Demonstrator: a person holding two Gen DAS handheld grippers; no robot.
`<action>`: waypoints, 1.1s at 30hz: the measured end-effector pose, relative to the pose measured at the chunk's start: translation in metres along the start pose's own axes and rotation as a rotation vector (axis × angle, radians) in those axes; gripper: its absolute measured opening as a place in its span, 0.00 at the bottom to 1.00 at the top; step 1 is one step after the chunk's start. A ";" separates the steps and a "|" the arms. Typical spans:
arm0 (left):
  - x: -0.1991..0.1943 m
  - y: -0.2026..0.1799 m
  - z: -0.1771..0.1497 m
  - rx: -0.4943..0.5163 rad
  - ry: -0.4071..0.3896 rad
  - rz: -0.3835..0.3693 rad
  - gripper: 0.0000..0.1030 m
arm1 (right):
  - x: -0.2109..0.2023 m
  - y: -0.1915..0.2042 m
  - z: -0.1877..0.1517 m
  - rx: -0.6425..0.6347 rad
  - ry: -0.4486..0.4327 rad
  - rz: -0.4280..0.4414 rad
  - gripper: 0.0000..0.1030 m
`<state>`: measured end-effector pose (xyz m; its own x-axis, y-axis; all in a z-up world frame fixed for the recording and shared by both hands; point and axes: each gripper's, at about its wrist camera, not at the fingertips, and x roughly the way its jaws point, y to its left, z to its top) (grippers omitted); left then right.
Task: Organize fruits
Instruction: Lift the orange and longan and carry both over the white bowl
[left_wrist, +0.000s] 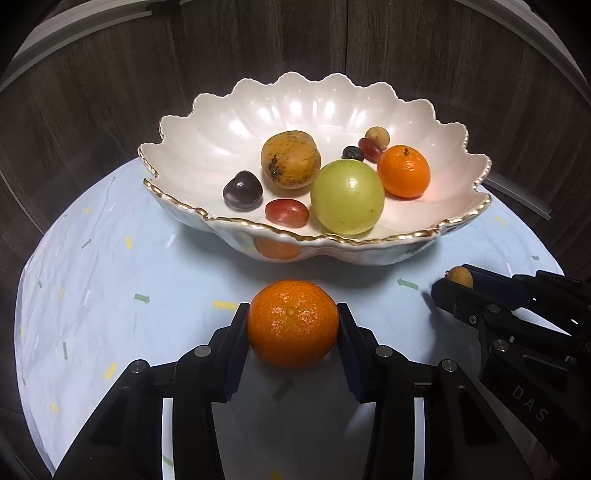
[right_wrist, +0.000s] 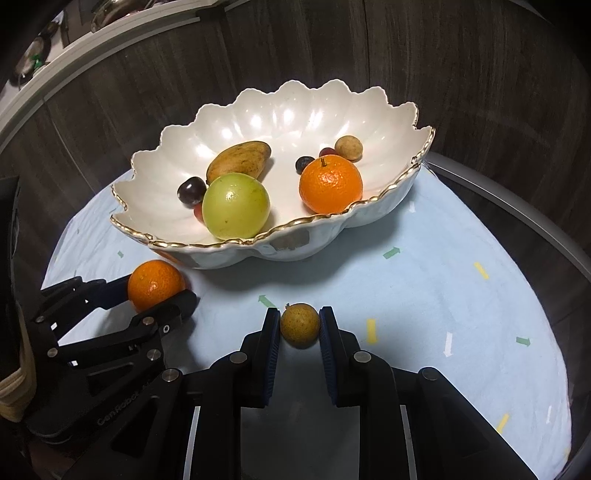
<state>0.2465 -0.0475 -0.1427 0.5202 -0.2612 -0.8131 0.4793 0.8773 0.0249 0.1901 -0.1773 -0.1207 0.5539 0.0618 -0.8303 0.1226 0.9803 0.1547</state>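
A mandarin (left_wrist: 293, 325) rests on the light blue cloth in front of the bowl, and my left gripper (left_wrist: 291, 314) is shut on it, one pad pressed to each side. From the right wrist view the same gripper (right_wrist: 157, 291) and mandarin (right_wrist: 155, 284) show at the left. My right gripper (right_wrist: 299, 321) is shut on a small brown longan (right_wrist: 299, 325), just above the cloth; it appears at the right in the left wrist view (left_wrist: 456, 278). The white scalloped bowl (left_wrist: 332, 238) with a gold rim stands behind both.
The bowl holds a green fruit (left_wrist: 346, 196), a second mandarin (left_wrist: 404, 171), a yellow-brown fruit (left_wrist: 290, 160), a dark plum (left_wrist: 242, 190), red grapes (left_wrist: 287, 212) and another longan (left_wrist: 376, 136). The cloth (left_wrist: 110, 288) covers a round table; a dark wood wall stands close behind.
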 end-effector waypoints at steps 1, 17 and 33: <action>-0.003 -0.001 0.000 0.002 -0.002 0.003 0.42 | -0.001 0.001 0.000 -0.001 -0.002 0.001 0.22; -0.054 -0.004 -0.003 -0.051 -0.003 0.029 0.42 | -0.041 0.010 0.004 -0.031 -0.053 0.025 0.22; -0.092 -0.015 0.008 -0.075 -0.043 0.070 0.42 | -0.078 0.004 0.013 -0.056 -0.101 0.032 0.22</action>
<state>0.1974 -0.0397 -0.0636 0.5811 -0.2134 -0.7853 0.3874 0.9212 0.0364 0.1578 -0.1804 -0.0480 0.6371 0.0767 -0.7669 0.0589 0.9873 0.1476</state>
